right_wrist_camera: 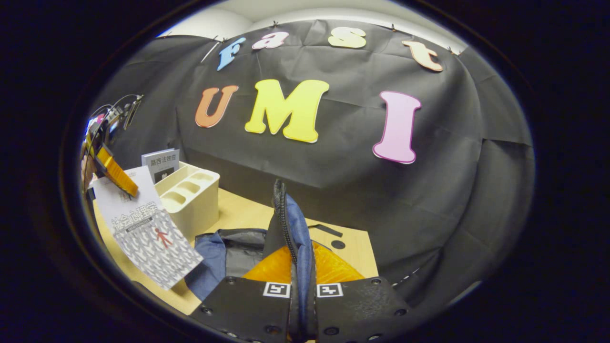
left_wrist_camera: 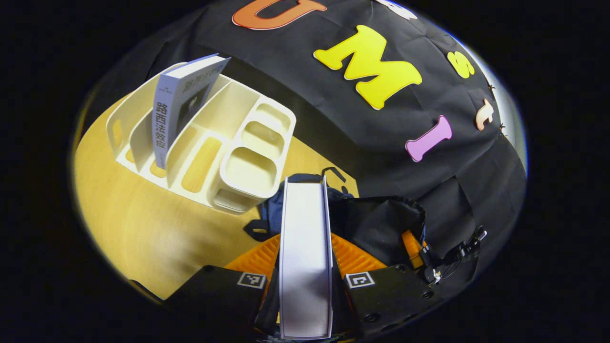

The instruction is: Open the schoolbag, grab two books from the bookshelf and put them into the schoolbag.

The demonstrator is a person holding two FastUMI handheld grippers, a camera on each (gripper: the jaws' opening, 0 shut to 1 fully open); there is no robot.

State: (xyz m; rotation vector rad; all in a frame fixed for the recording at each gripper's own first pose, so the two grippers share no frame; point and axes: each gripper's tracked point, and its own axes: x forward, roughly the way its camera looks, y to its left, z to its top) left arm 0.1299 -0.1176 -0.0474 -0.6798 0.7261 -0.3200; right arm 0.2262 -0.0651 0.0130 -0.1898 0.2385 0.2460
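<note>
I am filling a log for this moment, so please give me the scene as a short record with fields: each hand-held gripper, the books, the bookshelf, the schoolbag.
left hand-held gripper: shut on a white book, held edge-on above the table
right hand-held gripper: shut on the schoolbag's zipper edge, lifting it
schoolbag: blue, open, on the table
second book: upright in a bookshelf slot
bookshelf: cream, on the table, beside the schoolbag
step not yet done: white book not yet inside the schoolbag

The held book (left_wrist_camera: 305,257) is hiding most of the schoolbag (left_wrist_camera: 274,214) in the left gripper view; in the right gripper view the left gripper (right_wrist_camera: 112,169) is being cut off at the edge, its holder blurred
</note>
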